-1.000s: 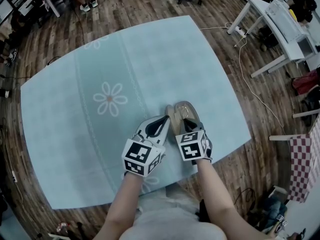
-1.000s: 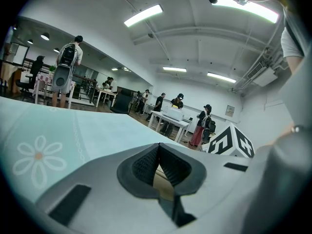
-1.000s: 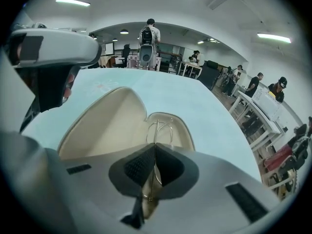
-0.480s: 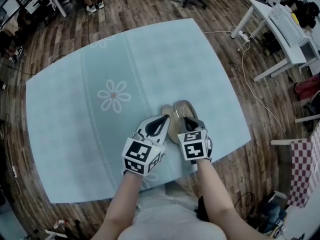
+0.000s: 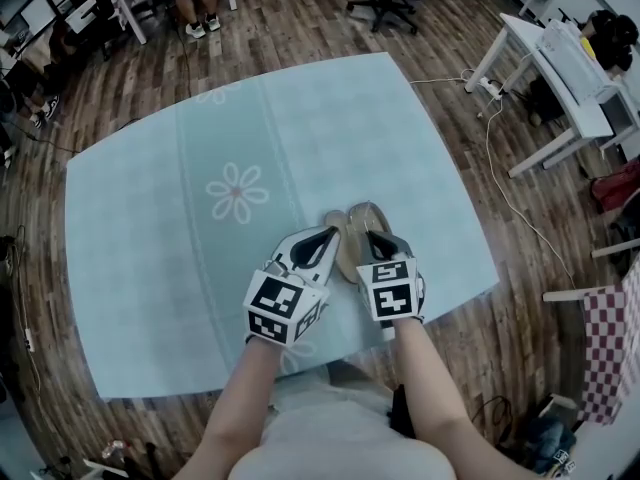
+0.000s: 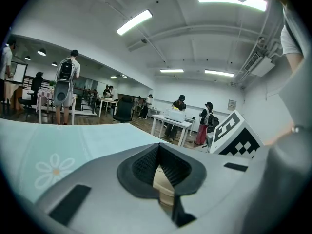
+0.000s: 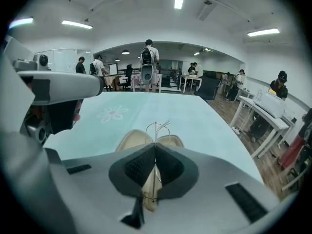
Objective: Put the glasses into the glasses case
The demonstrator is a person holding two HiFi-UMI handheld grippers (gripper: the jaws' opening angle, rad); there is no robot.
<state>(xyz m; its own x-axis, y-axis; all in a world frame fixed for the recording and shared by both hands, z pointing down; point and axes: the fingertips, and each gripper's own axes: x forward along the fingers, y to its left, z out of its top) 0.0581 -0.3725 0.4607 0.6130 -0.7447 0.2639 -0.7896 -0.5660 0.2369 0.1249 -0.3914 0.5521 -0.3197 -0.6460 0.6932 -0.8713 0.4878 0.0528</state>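
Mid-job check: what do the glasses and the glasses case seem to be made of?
The glasses look like thin, silvery metal wire: slim rims that glint, pinched in the right tool. The glasses case is beige, smooth and matte, with no shine. It may be leatherette or plastic; I can't tell which.

The glasses case (image 5: 350, 236) lies open on the desk (image 5: 150, 268), close to the near edge. It is a tan clamshell with its two halves spread side by side, hollows facing up. The left claw (image 6: 159, 152) is closed on a pale tan edge of it. The glasses (image 7: 155, 130) are thin and wire-rimmed (so fine they hardly show from above). They stand on edge, pinched in the closed right claw (image 7: 155, 155) just over the open case, with the rims poking out past the claw's tips.
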